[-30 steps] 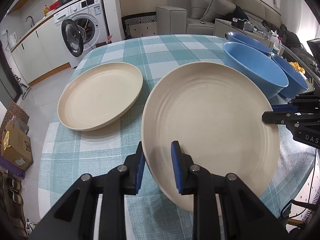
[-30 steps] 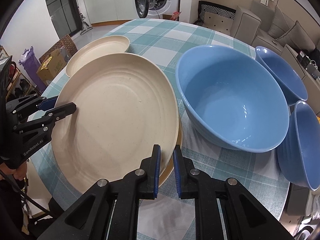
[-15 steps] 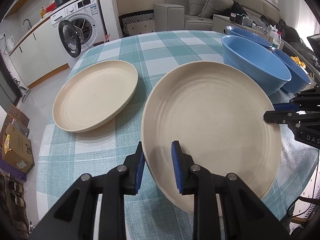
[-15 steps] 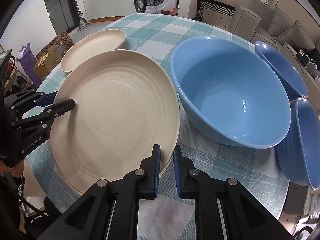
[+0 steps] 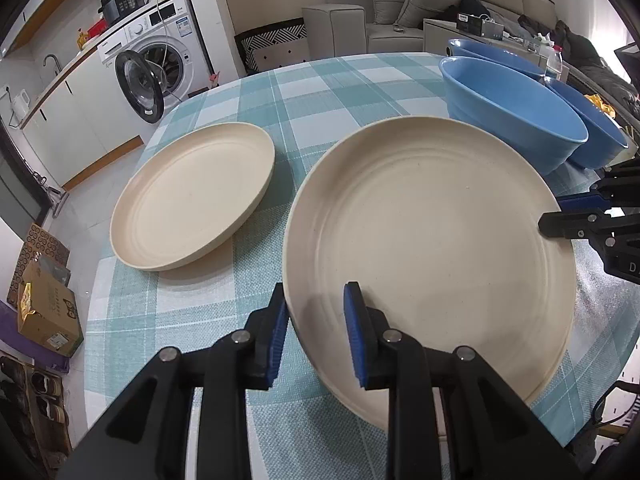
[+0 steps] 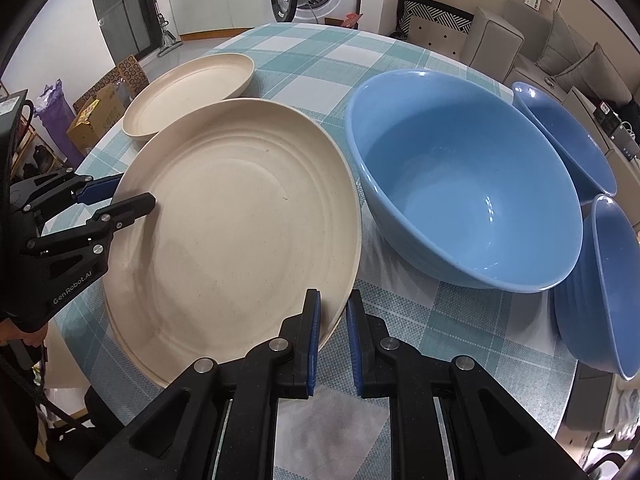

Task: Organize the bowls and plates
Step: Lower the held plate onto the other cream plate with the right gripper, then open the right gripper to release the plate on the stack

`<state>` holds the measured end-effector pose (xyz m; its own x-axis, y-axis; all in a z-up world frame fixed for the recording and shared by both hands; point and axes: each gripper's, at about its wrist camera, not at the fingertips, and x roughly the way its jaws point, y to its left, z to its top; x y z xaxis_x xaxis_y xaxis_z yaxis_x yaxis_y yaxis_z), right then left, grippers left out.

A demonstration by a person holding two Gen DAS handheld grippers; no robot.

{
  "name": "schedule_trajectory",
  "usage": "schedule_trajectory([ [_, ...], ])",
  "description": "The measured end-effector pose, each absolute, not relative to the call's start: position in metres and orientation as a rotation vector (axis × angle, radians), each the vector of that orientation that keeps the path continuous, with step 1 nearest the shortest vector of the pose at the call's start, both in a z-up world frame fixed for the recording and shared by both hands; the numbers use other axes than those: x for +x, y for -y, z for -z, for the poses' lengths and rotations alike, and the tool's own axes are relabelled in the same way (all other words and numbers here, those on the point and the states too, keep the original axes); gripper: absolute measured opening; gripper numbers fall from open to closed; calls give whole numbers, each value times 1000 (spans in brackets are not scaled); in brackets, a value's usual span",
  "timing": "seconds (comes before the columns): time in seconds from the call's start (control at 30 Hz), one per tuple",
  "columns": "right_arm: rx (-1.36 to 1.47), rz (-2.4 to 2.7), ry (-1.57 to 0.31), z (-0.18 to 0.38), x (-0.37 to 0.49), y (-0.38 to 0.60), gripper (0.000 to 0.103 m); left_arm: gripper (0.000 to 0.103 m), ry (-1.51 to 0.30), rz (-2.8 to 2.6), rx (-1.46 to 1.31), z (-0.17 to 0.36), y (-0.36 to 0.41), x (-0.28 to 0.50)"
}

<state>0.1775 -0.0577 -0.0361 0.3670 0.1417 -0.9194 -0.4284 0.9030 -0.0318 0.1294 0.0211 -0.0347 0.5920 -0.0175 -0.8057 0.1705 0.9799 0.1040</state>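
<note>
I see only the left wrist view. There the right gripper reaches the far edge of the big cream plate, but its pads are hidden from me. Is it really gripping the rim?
Observer: Yes. In the right wrist view the right gripper is shut on the rim of the cream plate, with one pad inside the rim and one outside.
Operator: Thank you. I cannot see the bottom of the nearest blue bowl. Is anything in it?
Observer: No. The nearest blue bowl is empty; its whole inside shows from this side.
</note>
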Motion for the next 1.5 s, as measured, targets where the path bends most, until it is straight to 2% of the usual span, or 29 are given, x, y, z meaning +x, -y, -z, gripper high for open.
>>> schedule_trajectory([
  [0.4, -290, -381, -1168, 36, 180, 58, 13, 30, -935, 111, 208, 31, -19, 130],
  [0.47, -295, -381, -1170, 38, 180, 58, 13, 32, -940, 115, 204, 32, -19, 130],
  [0.53, -308, -382, -1173, 40, 179, 57, 15, 40, -943, 127, 205, 33, -19, 128],
  [0.6, -328, -379, -1169, 41, 178, 55, 17, 41, -939, 131, 218, 33, -17, 127],
  [0.7, -331, -383, -1168, 42, 178, 55, 19, 51, -941, 120, 226, 35, -16, 127],
  [0.73, -334, -386, -1171, 42, 178, 55, 20, 51, -942, 120, 227, 36, -16, 127],
  [0.97, -354, -416, -1157, 39, 174, 51, 40, 53, -953, 147, 169, 37, -24, 124],
  [1.03, -353, -425, -1144, 36, 171, 50, 49, 54, -949, 154, 148, 36, -28, 122],
  [1.17, -330, -459, -1123, 24, 166, 50, 54, 54, -944, 174, 64, 30, -40, 117],
  [1.2, -321, -473, -1120, 21, 164, 49, 59, 56, -939, 177, 51, 28, -42, 115],
  [1.27, -303, -506, -1104, 14, 161, 49, 65, 69, -926, 168, 42, 24, -46, 111],
  [1.3, -293, -516, -1097, 11, 159, 49, 71, 85, -918, 159, 35, 21, -48, 109],
  [1.33, -275, -526, -1090, 7, 158, 50, 78, 92, -907, 147, 25, 18, -50, 107],
  [1.4, -243, -534, -1074, 0, 158, 51, 83, 93, -897, 143, 10, 13, -53, 104],
  [1.5, -192, -557, -1048, -11, 157, 51, 87, 101, -889, 131, 16, 7, -57, 101],
])
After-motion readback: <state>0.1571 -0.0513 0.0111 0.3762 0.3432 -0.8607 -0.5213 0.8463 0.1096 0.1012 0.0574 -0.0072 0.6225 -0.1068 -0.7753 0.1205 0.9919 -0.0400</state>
